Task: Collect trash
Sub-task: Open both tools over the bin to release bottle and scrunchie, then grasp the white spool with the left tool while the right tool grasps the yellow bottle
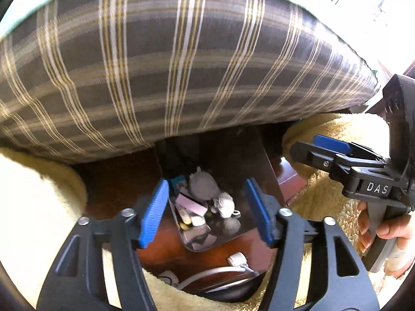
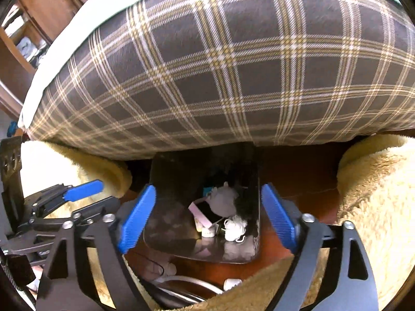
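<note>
Bin: your bin (image 1: 233, 155) stands on the wooden floor, tucked under the plaid cushion (image 1: 181, 64), between the fleece throws.
Done: trash (image 1: 205, 197) already sits inside — crumpled tissue, a pink wrapper, small bits.
Left hand-held gripper (image 1: 207, 212): spread wide above the bin, pinching nothing.
Right hand-held gripper (image 2: 207, 217): spread wide too, empty.
Left to do: by the look of it, you go hunting for more; no loose trash shows outside the bin.

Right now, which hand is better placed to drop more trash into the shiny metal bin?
Probably the left gripper: its open blue pads frame the crumpled tissues inside the shiny metal bin. The right gripper, also open and empty, faces more of the bin's wall.
</note>
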`<action>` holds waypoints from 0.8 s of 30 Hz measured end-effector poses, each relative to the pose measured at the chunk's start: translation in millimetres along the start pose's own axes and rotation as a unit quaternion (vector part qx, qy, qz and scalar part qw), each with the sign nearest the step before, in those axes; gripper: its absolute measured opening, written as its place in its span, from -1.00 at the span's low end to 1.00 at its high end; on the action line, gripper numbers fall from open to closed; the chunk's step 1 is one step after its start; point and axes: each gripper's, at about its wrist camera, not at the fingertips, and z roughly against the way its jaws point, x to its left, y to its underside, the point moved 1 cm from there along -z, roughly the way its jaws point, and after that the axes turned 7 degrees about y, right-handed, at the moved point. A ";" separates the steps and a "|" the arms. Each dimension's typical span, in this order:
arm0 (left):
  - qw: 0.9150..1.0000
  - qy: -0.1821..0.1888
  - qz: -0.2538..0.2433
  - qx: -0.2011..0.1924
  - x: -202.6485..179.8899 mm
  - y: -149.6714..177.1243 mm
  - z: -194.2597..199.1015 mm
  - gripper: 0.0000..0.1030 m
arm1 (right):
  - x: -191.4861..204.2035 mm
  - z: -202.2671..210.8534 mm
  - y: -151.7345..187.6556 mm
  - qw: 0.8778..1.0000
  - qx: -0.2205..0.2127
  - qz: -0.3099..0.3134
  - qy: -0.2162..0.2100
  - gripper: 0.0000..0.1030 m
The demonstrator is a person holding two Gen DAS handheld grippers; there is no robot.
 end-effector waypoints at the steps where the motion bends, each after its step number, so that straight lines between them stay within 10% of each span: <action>1: 1.000 -0.004 -0.003 -0.007 -0.6 -2.0 5.3 0.27 | -1.9 4.8 -2.7 1.000 -0.007 -0.001 0.001 0.71; 14: 0.993 -0.030 -0.045 -0.100 -17.1 -50.8 84.5 0.72 | -11.8 105.4 -69.1 0.984 -0.173 0.024 0.046 0.88; 24: 0.984 -0.049 -0.065 -0.158 -25.2 -124.8 116.7 0.79 | -8.3 122.4 -148.0 0.974 -0.222 0.039 0.036 0.91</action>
